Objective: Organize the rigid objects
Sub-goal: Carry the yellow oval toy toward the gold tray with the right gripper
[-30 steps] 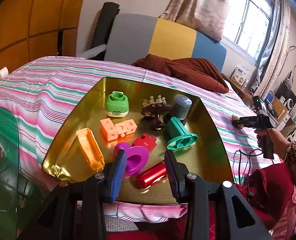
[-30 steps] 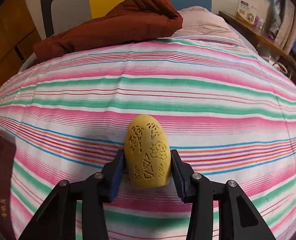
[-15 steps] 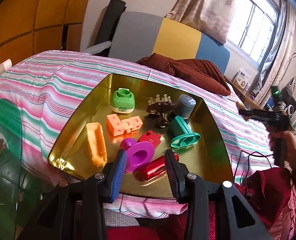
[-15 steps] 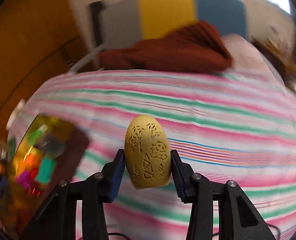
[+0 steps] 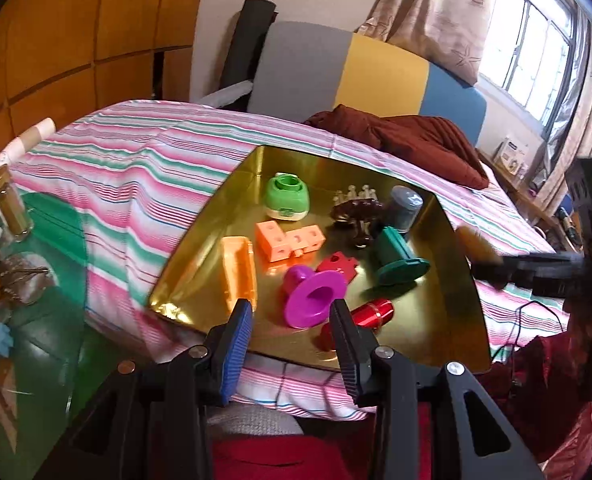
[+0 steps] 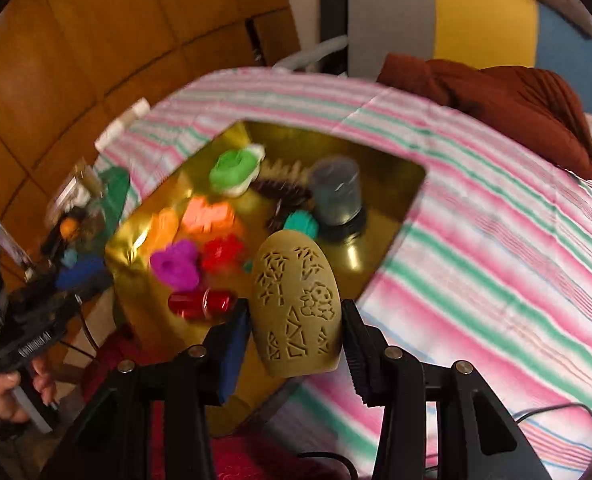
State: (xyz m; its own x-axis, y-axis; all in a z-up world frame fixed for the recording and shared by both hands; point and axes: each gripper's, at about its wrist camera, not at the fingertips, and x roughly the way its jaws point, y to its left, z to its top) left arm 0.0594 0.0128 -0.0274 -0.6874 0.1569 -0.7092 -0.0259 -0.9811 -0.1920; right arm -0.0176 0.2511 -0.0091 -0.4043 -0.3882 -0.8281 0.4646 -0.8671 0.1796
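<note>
While the right gripper (image 6: 296,334) clamped the yellow carved oval piece (image 6: 297,304) above the near right part of the gold tray (image 5: 452,320), placement was judged the step in hand. Good practice: lower it onto the bare patch right of the red cylinder (image 5: 356,322), clear of the teal spool (image 5: 396,258), before releasing. The left gripper (image 5: 291,338) stood part open and empty at the tray's near edge. Motion blur smeared the tray contents in the right view; the oval's underside was hidden.

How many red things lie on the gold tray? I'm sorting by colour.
2: a shiny red cylinder near the tray's front edge, and a flat red piece mid-tray beside the purple funnel. Others may be hidden.
</note>
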